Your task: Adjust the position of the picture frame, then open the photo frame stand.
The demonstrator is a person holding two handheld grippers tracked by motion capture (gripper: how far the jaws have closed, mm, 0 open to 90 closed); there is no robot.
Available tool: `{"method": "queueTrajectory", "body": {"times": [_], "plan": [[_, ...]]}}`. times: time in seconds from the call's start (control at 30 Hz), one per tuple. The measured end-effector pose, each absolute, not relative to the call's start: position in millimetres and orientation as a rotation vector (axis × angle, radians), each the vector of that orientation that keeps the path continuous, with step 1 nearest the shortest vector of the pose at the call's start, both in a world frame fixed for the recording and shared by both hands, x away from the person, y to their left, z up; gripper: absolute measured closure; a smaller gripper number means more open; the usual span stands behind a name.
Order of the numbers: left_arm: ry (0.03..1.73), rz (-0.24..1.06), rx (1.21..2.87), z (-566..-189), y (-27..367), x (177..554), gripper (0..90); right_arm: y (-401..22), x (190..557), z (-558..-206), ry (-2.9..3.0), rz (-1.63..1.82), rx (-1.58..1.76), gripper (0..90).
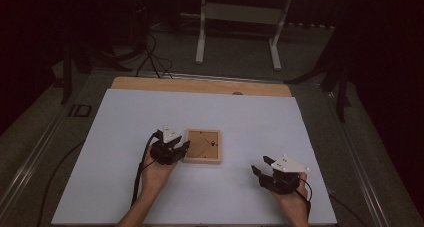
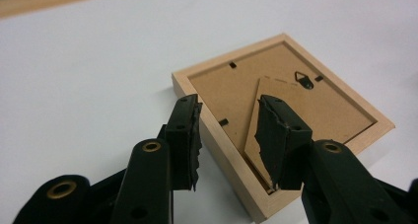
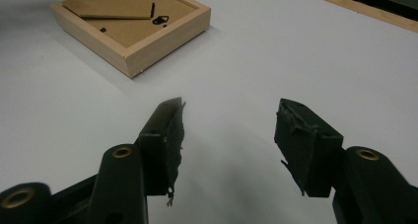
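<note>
We see a wooden picture frame (image 1: 202,146) lying back-side up near the middle of the white table (image 1: 125,137). The left gripper (image 2: 226,135) hovers at its near edge, jaws parted and gripping nothing; the right gripper (image 3: 229,135) waits well apart, jaws wide and empty.

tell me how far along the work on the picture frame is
Done: the wooden picture frame lies face down on the white table sheet, its backing board and hanging hook showing. In hand: the left gripper is open, its jaws straddling the frame's near edge with a gap on both sides and no grip visible. The right gripper waits open over bare sheet. Left: any further handling of the frame.
</note>
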State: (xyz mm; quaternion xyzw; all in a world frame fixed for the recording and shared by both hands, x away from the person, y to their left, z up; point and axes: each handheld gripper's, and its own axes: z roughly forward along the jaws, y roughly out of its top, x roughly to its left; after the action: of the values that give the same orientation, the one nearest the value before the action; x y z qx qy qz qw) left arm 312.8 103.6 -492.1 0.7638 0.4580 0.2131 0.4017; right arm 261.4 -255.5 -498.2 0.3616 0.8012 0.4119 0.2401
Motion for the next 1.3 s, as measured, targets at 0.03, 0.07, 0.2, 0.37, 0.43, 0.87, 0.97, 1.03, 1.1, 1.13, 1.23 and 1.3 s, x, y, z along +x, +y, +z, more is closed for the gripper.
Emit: {"method": "queueTrajectory", "body": {"times": [0.03, 0.07, 0.2, 0.37, 0.43, 0.87, 0.97, 1.03, 1.1, 1.13, 1.23, 1.3], "plan": [[1.153, 0.543, 1.93, -491, 104, 312, 60.6, -255, 261, -498, 2.193, 1.127, 0.99, 43.9], [1.141, 0.538, 1.925, -489, 105, 312, 60.6, -255, 262, -498, 2.193, 1.127, 0.99, 44.0], [1.121, 0.537, 1.908, -484, 108, 311, 60.5, -256, 261, -498, 2.189, 1.128, 0.995, 43.9], [1.111, 0.535, 1.904, -478, 110, 310, 60.5, -256, 260, -497, 2.184, 1.13, 0.998, 43.9], [1.102, 0.537, 1.915, -476, 109, 310, 60.4, -257, 260, -498, 2.183, 1.129, 0.999, 43.9], [1.002, 0.507, 1.981, -475, 99, 308, 59.0, -256, 262, -498, 2.193, 1.128, 0.996, 43.8], [0.99, 0.502, 1.979, -474, 98, 308, 58.1, -256, 262, -498, 2.193, 1.131, 0.992, 43.7], [0.968, 0.501, 1.985, -473, 97, 308, 57.0, -256, 262, -498, 2.193, 1.13, 0.992, 43.7], [0.949, 0.499, 1.993, -472, 95, 308, 56.1, -256, 262, -498, 2.193, 1.128, 0.995, 43.7], [0.94, 0.497, 1.997, -472, 95, 309, 56.0, -255, 262, -499, 2.194, 1.128, 0.995, 43.7], [0.922, 0.495, 2.002, -472, 93, 309, 55.5, -254, 262, -499, 2.197, 1.127, 0.994, 43.8], [0.912, 0.489, 2.004, -473, 92, 311, 54.9, -254, 263, -499, 2.2, 1.128, 0.995, 43.8]]}}
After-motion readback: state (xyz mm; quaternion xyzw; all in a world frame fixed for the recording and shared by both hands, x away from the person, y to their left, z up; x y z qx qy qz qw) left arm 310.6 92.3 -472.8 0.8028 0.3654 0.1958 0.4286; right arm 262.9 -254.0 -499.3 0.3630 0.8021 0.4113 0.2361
